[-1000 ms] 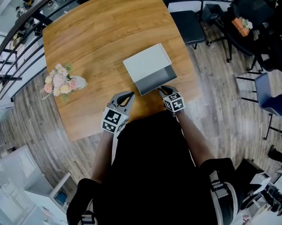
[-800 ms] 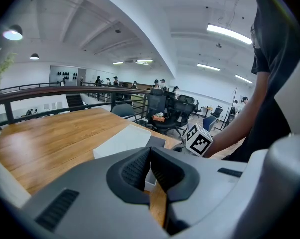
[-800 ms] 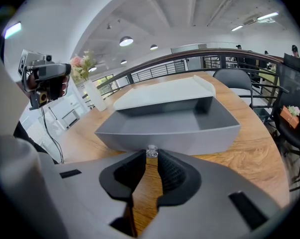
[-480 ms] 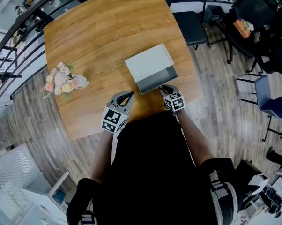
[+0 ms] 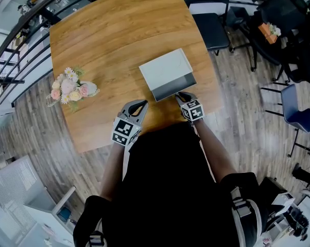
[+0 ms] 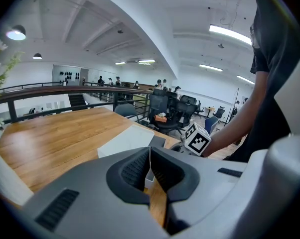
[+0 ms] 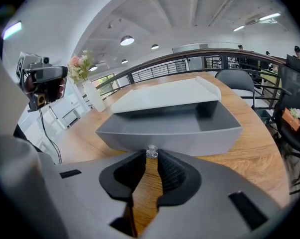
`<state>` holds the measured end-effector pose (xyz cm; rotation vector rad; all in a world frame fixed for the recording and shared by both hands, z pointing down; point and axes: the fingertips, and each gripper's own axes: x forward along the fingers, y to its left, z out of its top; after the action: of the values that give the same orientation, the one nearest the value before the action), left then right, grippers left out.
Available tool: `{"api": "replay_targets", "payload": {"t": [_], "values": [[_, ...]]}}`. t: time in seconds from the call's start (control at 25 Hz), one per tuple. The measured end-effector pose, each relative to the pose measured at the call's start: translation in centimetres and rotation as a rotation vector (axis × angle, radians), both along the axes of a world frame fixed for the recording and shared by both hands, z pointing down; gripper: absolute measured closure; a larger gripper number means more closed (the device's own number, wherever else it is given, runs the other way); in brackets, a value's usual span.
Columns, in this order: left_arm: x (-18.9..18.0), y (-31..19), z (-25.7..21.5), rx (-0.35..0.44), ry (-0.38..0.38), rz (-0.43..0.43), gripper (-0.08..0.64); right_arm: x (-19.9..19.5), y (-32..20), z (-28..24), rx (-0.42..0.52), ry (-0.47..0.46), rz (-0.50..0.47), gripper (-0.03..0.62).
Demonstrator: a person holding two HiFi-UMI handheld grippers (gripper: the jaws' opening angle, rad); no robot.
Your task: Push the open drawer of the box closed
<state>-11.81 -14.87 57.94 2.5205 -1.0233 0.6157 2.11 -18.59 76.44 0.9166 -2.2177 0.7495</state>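
In the head view, the white box [image 5: 164, 67] sits on the wooden table [image 5: 108, 40], its grey drawer [image 5: 174, 88] pulled out toward the person. The right hand-held gripper [image 5: 181, 97] is at the drawer's front panel. The left hand-held gripper [image 5: 138, 105] hovers over bare wood, off to the other one's left and clear of the box. A bunch of flowers [image 5: 70, 89] lies well off to the left of both.

In the left gripper view, that hand-held gripper is clenched on nothing, its tips meeting. The box lies ahead and slightly to the right, out of its reach.

In the right gripper view, the drawer's front wall fills the space just beyond the jaws. A small clear knob [image 7: 151, 152] is lodged between the tips, which stand only a narrow gap apart and look to be pinching it.

The main risk, as I judge it, is that the whole box slides away across the smooth table instead of the drawer going in, since nothing braces its far side and the left hand-held gripper is not steadying it. A push angled off the drawer's line could also skew it in its slot and jam it partly open. The tips could slip off the tiny knob as well.
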Motion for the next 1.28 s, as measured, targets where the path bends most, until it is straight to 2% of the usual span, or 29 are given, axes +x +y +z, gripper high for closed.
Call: {"api": "replay_targets", "payload": {"t": [1.28], "values": [[-0.9, -0.4, 0.7, -0.019, -0.006, -0.018, 0.534, -1.5, -3.2, 0.3, 0.003, -0.009, 0.002, 0.503]]}}
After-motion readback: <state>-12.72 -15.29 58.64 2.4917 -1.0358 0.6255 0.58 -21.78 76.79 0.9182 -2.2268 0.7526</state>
